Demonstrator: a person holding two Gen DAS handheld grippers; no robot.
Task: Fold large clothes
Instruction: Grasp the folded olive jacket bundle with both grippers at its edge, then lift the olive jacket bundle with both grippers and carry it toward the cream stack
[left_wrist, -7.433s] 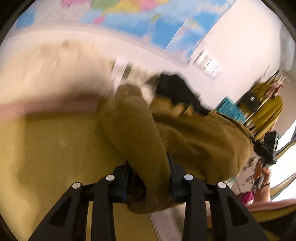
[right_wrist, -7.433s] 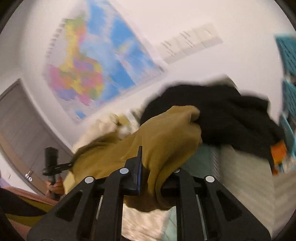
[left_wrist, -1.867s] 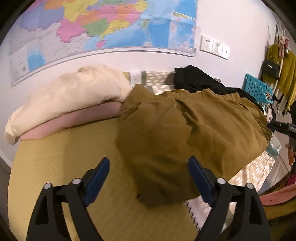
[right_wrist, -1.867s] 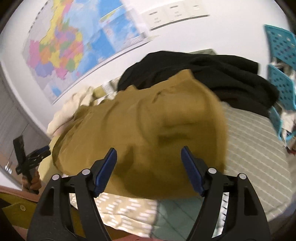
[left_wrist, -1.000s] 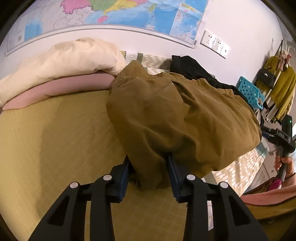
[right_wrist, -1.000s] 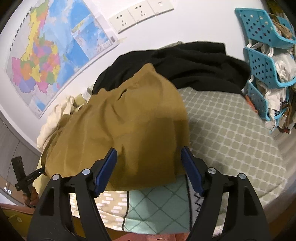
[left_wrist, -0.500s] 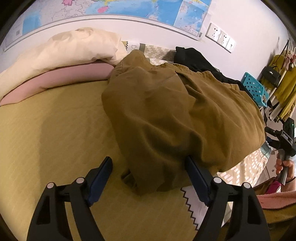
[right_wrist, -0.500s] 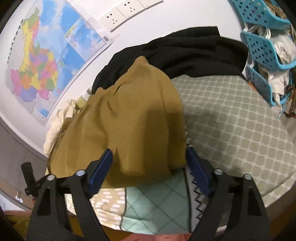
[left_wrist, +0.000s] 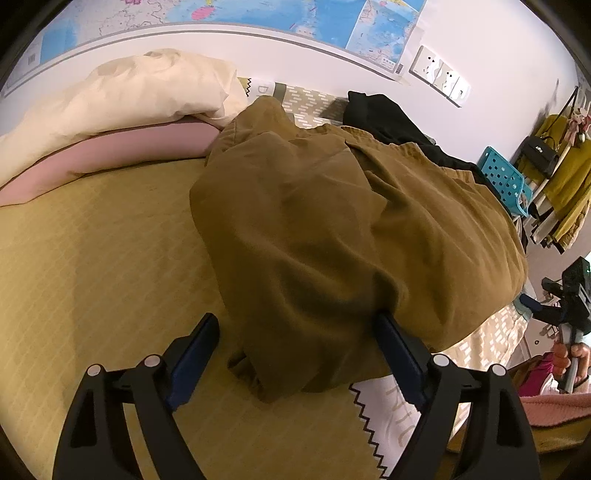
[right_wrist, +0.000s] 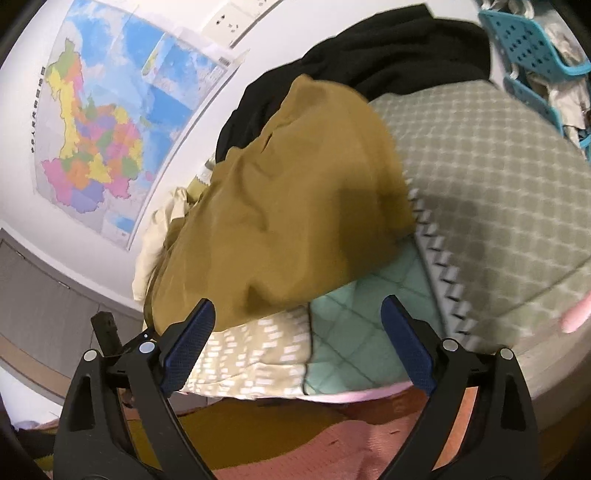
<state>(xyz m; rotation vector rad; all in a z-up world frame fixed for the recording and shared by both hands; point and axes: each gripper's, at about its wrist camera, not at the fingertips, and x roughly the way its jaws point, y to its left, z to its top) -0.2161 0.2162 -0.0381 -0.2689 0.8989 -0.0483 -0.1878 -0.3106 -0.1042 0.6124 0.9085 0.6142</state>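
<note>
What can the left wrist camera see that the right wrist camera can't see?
Only the left wrist view shows the pink pillow, the mustard bedsheet and yellow clothes on a rack. Only the right wrist view shows the grey checked blanket and the mint quilt patch. Both show the brown garment, the black clothing, the wall map and an open hand-held gripper.

Your left gripper (left_wrist: 295, 354), clamped on the garment's (left_wrist: 332, 229) near hem a second ago, has just been opening; the hem now lies loose between its jaws on the bed (left_wrist: 92, 258). Your right gripper (right_wrist: 297, 332) has also just been opening and has pulled back: the garment's edge now sits beyond its jaws, with only bedding between them.
</note>
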